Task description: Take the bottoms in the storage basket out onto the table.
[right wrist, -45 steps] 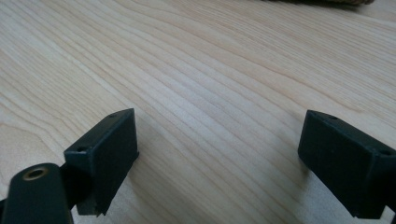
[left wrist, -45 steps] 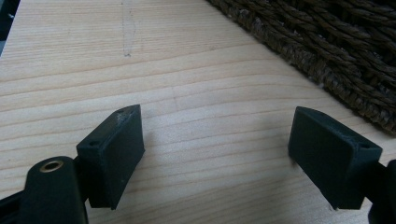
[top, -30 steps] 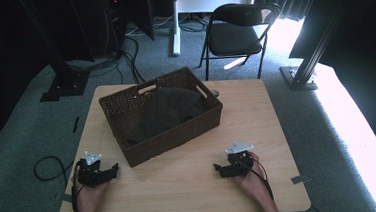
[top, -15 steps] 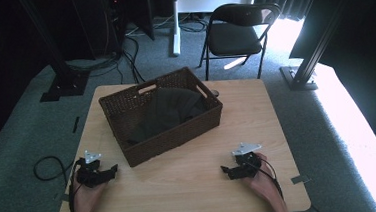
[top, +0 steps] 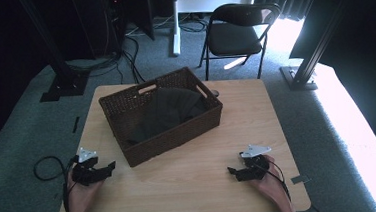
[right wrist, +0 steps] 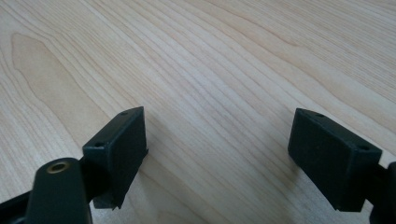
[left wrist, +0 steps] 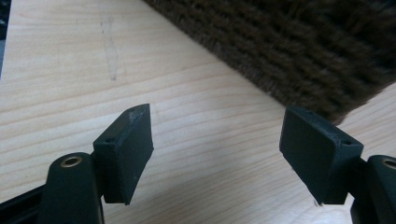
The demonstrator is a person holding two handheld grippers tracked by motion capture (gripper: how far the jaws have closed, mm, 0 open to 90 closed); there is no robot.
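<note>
At the near left corner of the table [top: 191, 186] the left claw [top: 111, 166] lies low over the wood, held in the person's left hand [top: 81, 191]. Its jaws are spread wide with nothing between them, as the left gripper view shows, and they point toward the near left corner of the basket [top: 170, 137], which is near but not touched. That aim suggests the hand is lined up to go for the basket's wall or rim.

The basket itself sits a little left of the table's middle, turned at an angle so one long side faces the person. A dark cloth [top: 166, 110] lies bunched inside it, slumped against the weave, where either claw could reach it from above. Cut-out handles show in the end walls, which would make the basket easy to lift from both ends.

At the near right, well apart from the basket, the right claw [top: 233, 172] rests just above bare wood in the right hand [top: 269, 180]. Its jaws too stand wide apart and empty, pointing leftward across the table, likely a ready stance.
</note>
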